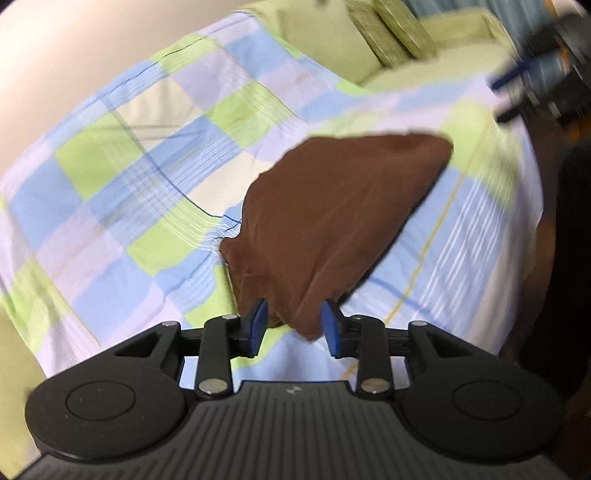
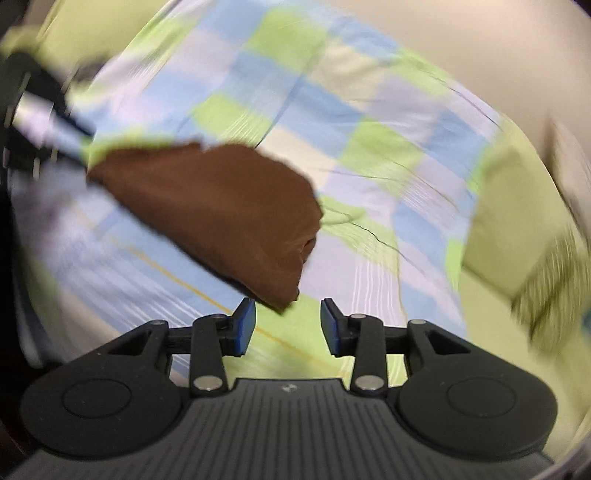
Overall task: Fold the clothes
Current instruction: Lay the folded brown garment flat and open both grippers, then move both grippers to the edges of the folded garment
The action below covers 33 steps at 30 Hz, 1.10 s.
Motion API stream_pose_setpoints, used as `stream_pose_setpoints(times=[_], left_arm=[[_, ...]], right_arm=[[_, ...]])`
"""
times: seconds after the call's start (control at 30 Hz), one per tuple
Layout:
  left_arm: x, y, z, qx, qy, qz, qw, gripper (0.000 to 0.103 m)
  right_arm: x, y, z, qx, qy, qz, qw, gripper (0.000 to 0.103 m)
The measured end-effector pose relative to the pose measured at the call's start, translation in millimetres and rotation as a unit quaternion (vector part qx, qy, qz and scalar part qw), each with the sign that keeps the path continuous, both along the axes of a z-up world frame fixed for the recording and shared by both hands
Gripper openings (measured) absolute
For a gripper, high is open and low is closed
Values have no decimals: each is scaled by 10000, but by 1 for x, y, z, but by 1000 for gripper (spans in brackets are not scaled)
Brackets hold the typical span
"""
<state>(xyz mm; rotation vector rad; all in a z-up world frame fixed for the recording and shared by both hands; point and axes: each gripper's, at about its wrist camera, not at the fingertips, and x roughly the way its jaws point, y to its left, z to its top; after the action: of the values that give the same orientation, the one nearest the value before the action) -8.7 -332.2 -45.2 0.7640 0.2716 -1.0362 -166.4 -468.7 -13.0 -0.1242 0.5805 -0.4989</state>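
A brown folded garment (image 1: pixel 332 206) lies on a checked blue, green and lilac bedsheet (image 1: pixel 129 155). My left gripper (image 1: pixel 294 325) is open, its blue pads on either side of the garment's near corner, which lies between the jaws. In the right wrist view the same brown garment (image 2: pixel 221 214) lies ahead and to the left on the bedsheet (image 2: pixel 369 147). My right gripper (image 2: pixel 287 325) is open and empty, its tips just short of the garment's near corner. The other gripper shows blurred at the far right of the left wrist view (image 1: pixel 524 85) and the far left of the right wrist view (image 2: pixel 40 122).
Green pillows (image 1: pixel 325 48) and patterned cushions (image 1: pixel 399 33) lie at the head of the bed. A green pillow (image 2: pixel 517 229) shows at the right of the right wrist view. A pale wall (image 1: pixel 74 44) borders the bed. Both views are motion-blurred.
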Motion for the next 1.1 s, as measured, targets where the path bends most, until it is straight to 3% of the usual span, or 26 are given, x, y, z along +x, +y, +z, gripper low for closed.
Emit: stream_pose_setpoints(times=[0.1, 0.2, 0.33, 0.47, 0.7, 1.1], left_arm=[[-6, 19, 17, -247, 201, 185, 9993, 44], [-16, 33, 28, -380, 209, 372, 9984, 57], [-18, 45, 39, -553, 542, 683, 9947, 58], [-24, 54, 52, -603, 604, 974, 9916, 69], [-29, 54, 65, -593, 570, 1414, 9865, 72], [-36, 39, 57, -448, 557, 1707, 9827, 73]], right_arm=[[-8, 6, 9, 450, -413, -140, 9980, 52], [-26, 18, 18, 667, -701, -173, 9952, 67], [-51, 32, 25, 1017, -1174, -169, 9877, 89], [-73, 39, 30, 1290, -1676, -151, 9773, 101], [-75, 22, 28, 1689, -2030, 46, 9645, 102], [-66, -2, 19, 2071, -1813, 343, 9607, 102]])
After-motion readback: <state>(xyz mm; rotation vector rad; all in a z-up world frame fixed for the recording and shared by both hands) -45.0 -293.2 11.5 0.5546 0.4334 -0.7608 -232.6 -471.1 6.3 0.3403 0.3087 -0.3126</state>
